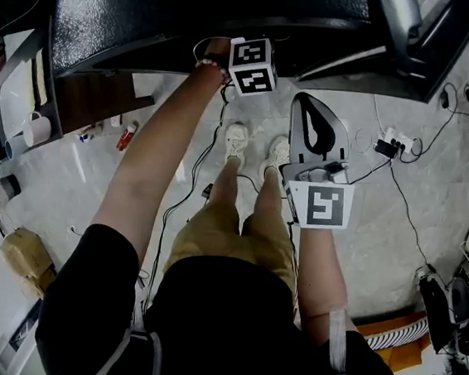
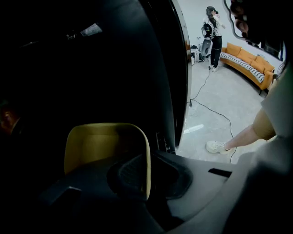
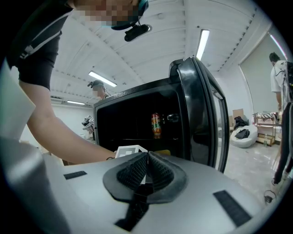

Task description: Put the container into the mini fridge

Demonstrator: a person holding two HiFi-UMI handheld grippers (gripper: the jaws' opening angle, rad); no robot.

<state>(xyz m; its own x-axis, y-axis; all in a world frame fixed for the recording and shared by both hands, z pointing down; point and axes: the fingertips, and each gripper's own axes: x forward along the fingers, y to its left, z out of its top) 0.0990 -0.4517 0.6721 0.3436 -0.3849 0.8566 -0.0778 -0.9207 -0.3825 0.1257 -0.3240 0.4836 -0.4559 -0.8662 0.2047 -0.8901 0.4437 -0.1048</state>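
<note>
Left gripper (image 2: 147, 182) clamps the yellow container (image 2: 98, 146) in the mini fridge (image 3: 137, 119) opening, best seated flat before releasing; right gripper (image 3: 146, 171) closed, empty.

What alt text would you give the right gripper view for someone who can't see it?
The right gripper, jaws shut and empty, faces an open black mini fridge with a drink can on its shelf. A person's arm reaches toward it.

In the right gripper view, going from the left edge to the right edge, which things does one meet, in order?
Person's forearm → drink can → open mini fridge door → standing person at the far right.
</note>
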